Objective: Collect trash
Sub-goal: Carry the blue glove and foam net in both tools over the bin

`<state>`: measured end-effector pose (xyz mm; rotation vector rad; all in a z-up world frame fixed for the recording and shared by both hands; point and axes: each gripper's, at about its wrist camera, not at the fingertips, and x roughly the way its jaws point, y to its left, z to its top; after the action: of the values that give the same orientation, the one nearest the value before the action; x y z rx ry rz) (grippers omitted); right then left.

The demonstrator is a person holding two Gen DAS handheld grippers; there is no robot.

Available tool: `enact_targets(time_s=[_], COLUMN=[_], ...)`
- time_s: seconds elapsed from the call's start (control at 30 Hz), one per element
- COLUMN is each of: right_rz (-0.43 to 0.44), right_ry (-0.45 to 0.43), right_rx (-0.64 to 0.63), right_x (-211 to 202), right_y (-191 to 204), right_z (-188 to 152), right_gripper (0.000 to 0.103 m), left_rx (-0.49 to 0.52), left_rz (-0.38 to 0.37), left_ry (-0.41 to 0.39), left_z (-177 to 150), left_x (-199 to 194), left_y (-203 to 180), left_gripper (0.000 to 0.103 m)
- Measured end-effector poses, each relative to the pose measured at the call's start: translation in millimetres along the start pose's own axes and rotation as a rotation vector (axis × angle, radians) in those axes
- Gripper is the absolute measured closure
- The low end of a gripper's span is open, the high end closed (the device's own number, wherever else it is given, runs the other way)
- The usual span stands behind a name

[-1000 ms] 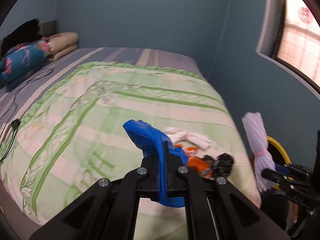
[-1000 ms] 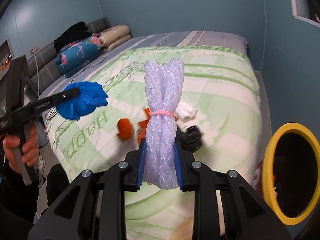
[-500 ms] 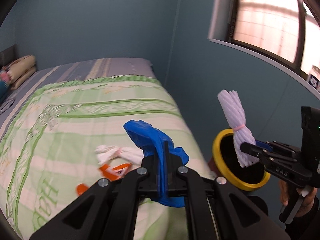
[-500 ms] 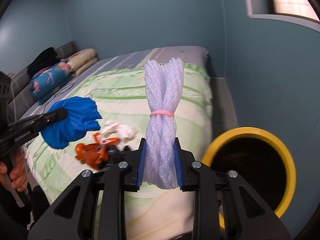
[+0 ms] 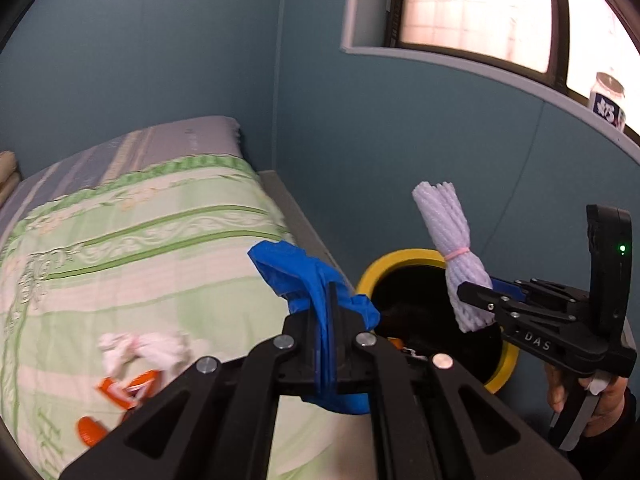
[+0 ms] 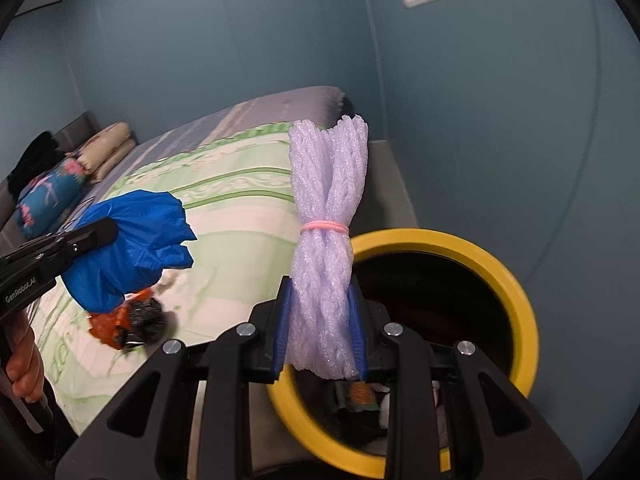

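My left gripper (image 5: 330,344) is shut on a crumpled blue plastic bag (image 5: 296,276), held at the bed's edge beside the bin; the bag also shows in the right wrist view (image 6: 132,248). My right gripper (image 6: 320,332) is shut on a bundle of white foam netting (image 6: 326,240) tied with a pink band, held over the near rim of the yellow-rimmed bin (image 6: 500,264). From the left wrist view the bundle (image 5: 452,252) hangs above the bin (image 5: 384,264). White tissue (image 5: 148,348), orange wrappers (image 5: 128,392) and a black scrap (image 6: 146,320) lie on the bed.
The bed with a green patterned cover (image 5: 140,248) fills the left. Blue walls stand close behind the bin. A jar (image 5: 608,100) sits on the window ledge. Pillows (image 6: 100,152) lie at the bed's far end. The bin holds some trash (image 6: 362,394).
Both grippers have swung right from over the bed toward the bin, carrying the blue bag and the foam bundle. The bundle now hangs over the bin's opening.
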<state>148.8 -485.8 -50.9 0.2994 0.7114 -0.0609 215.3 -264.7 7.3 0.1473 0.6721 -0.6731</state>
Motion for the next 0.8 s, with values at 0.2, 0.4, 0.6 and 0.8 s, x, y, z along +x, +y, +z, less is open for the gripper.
enact_targets(time_s=[0.2, 0.4, 0.6, 0.8], right_rz=[-0.052, -0.085, -0.09, -0.079], right_ry=[0.026, 0.065, 0.088, 0.09], right_rx=[0.065, 0.115, 0.144, 0.167], right_x=[11.7, 26.9, 33.4, 29.3], right_y=[-37.2, -66.0, -75.6, -90.4], right_z=[-7.7, -17.5, -24.3, -30.5], right_gripper=[0.078, 0.078, 0.077, 0.068], left_rx=[0.016, 0.018, 0.0, -0.009], left_rz=[-0.08, -0.142, -0.17, -0.183], left_ry=[0.046, 0.138, 0.22, 0.254], left_z=[2.2, -0.7, -7.0, -9.8], left_x=[53.3, 107.2, 143.4, 158.8], left_y=[-28.2, -50.9, -57.8, -60.8], left_gripper=[0.101, 0.101, 0.101, 0.099])
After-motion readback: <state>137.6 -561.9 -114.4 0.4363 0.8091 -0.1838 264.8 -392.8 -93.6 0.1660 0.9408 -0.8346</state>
